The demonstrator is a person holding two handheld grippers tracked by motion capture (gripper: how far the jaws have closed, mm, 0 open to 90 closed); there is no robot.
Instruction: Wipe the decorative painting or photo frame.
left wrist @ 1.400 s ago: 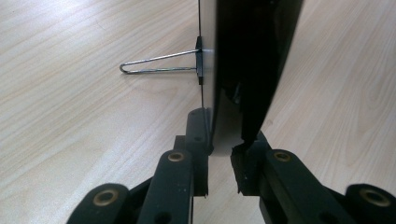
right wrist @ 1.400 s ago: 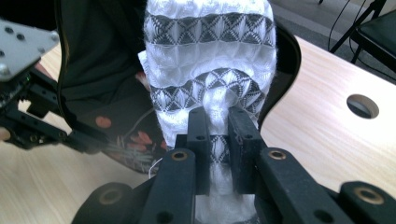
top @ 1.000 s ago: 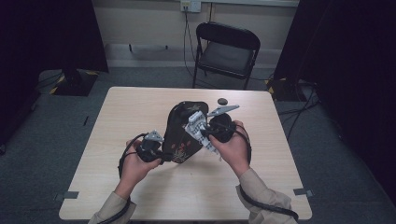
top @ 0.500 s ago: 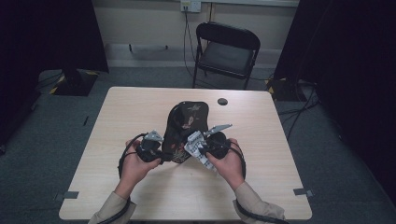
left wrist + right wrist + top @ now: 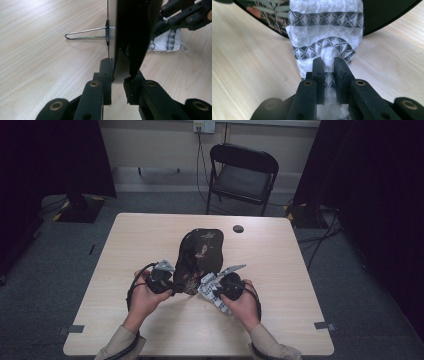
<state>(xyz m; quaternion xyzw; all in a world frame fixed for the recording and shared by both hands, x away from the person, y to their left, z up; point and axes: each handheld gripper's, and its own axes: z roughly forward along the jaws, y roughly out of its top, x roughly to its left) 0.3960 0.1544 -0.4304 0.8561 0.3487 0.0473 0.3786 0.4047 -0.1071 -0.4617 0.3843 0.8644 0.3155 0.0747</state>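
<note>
Plaque: oval, black, painted with leaves and blossoms; stands tilted near the middle of the tabletop, lower rim toward the person's edge. Propped from behind by a wire stand, seen in the left gripper view splayed out flat on the wood, so apparently able to lean on its own.

Left tongs: clenched on the plaque's lower left rim, the thin edge pinched between both pads. Probably there as a brace, keeping the plaque from sliding or tipping back under pressure from the other side.

Right tongs: clenched on a bunched white cloth with black diamond bands, a wad of it gripped between the pads and the rest spread forward. Pressed against the painted face low down, close to the rim, judging by the right gripper view; exact contact hard to confirm from above. Looks like a wiping stroke in hand, with the cloth folded thick to cushion the surface.

Elsewhere: small dark disc by the far edge, well apart from the work.
</note>
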